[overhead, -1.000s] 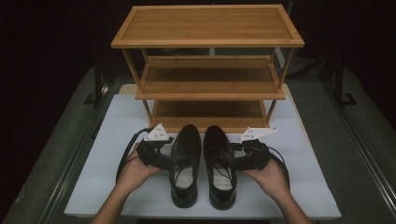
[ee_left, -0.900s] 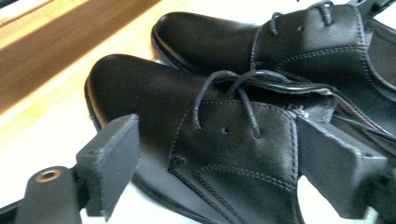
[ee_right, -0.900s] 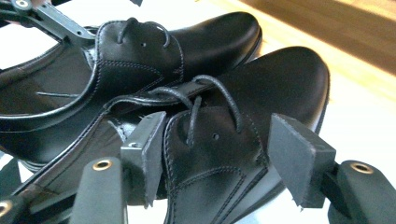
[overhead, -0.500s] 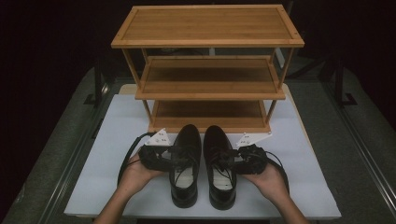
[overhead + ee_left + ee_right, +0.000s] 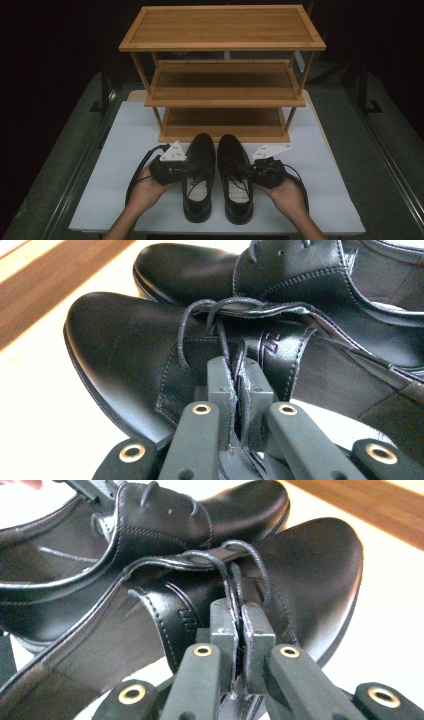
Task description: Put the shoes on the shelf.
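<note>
Both of my grippers, left [image 5: 186,170] and right [image 5: 250,169], have just closed, each pinching the side flap of its black shoe (left shoe [image 5: 199,175], right shoe [image 5: 235,176]) before the wooden rack [image 5: 222,75], so I judge the grasp made and lifting and shelving remain.

The high view is dim: light falls from above onto the white worktop [image 5: 100,200] and the wooden rack [image 5: 222,75], while everything around the rack sinks into near-black. Soft shadow sits under each rack shelf. That picture is slightly soft and grainy. Both gripper views are much brighter; the worktop beside the black shoes [image 5: 125,360] is blown out to white. Broad highlights gleam on the shoe toes [image 5: 320,565]. The fingers [image 5: 220,390] nearest the lens are fairly sharp, the background behind the shoes blurred.
</note>
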A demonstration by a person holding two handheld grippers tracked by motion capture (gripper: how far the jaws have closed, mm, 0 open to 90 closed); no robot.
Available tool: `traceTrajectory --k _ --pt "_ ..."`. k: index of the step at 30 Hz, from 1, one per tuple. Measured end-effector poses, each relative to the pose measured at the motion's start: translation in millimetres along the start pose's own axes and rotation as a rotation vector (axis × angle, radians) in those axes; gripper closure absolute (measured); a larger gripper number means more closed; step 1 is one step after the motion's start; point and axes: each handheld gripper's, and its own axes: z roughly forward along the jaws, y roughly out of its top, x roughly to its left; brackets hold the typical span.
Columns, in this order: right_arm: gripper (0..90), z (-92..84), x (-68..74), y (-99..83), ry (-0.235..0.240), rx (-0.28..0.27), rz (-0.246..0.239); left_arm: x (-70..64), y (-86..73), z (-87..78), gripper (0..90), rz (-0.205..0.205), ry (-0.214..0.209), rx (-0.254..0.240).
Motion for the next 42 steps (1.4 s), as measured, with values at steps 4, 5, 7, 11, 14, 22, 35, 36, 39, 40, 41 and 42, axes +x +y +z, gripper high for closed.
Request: traceTrajectory --k 4,5,7,11,14,22,35,36,39,40,41,42 --pt "86.5 -3.8 -1.9 0.6 -0.042 -0.024 0.031 0.0 -1.6 -4.1 86.8 -0.029 0.043 -0.025" --pt "86.6 -4.3 -2.7 0.5 -0.05 -0.031 0.038 -0.5 -1.0 -4.6 86.9 -0.033 0.058 -0.027" --pt "86.7 -5.7 -3.5 1.0 -0.064 -0.039 0.052 -0.9 0.5 -6.1 87.0 -0.042 0.075 -0.032" --pt "86.6 -9.0 -5.2 2.1 -0.088 -0.057 0.057 -0.9 2.0 -11.7 87.1 -0.044 0.113 -0.044" --pt "86.7 -12.8 -8.5 3.1 -0.1 -0.064 0.066 2.7 2.0 -16.1 87.2 -0.069 0.125 -0.054" --pt "86.7 -20.1 -19.3 12.8 -0.133 -0.107 0.088 9.9 10.9 -22.9 87.2 -0.111 0.143 -0.102" --pt "86.5 -8.7 -53.2 37.1 -0.206 -0.141 0.121 45.6 29.7 -5.3 87.1 -0.147 0.205 -0.135" --pt "86.5 -6.4 -56.1 38.4 -0.21 -0.141 0.125 49.0 31.1 -2.8 87.1 -0.148 0.208 -0.133" --pt "86.5 2.2 -63.8 42.5 -0.228 -0.144 0.125 57.7 36.3 6.9 87.1 -0.155 0.218 -0.132" --pt "86.5 5.2 -66.0 44.0 -0.235 -0.143 0.125 60.8 38.2 10.3 87.1 -0.155 0.222 -0.129" --pt "86.5 8.5 -68.5 45.7 -0.24 -0.142 0.124 63.7 40.1 13.9 87.1 -0.159 0.226 -0.13" --pt "86.5 11.6 -71.1 47.5 -0.243 -0.14 0.125 66.6 42.1 17.6 87.1 -0.159 0.231 -0.132"
